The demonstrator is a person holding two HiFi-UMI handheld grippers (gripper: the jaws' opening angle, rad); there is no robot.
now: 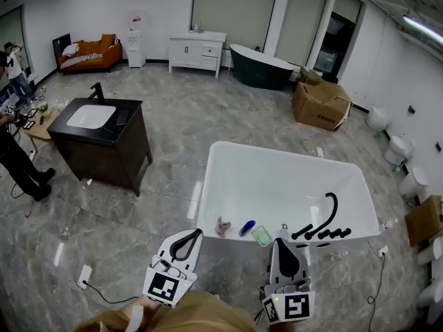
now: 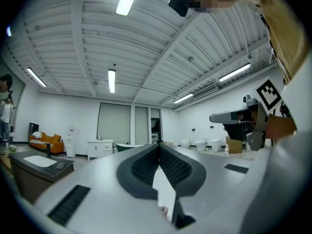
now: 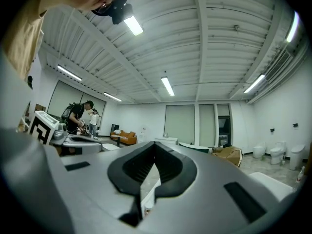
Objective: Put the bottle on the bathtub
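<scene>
A white bathtub [image 1: 228, 185] fills the middle of the head view. On its near rim stand a small pinkish bottle [image 1: 223, 227], a blue object [image 1: 247, 227] and a green soap dish [image 1: 262, 236]. My left gripper [image 1: 196, 233] [image 2: 158, 146] hangs just short of the rim, left of the pinkish bottle, its jaws shut and empty. My right gripper [image 1: 282, 243] [image 3: 155, 145] is held near the rim beside the soap dish, also shut with nothing in it. Both gripper views point up across the room, and neither shows the bottle clearly.
A black faucet set [image 1: 322, 225] sits on the tub's near right rim. A dark vanity with a white basin [image 1: 100, 140] stands to the left. Cardboard boxes [image 1: 320, 102], a green tub [image 1: 259, 66], toilets [image 1: 398, 147] and people [image 1: 17, 158] ring the room.
</scene>
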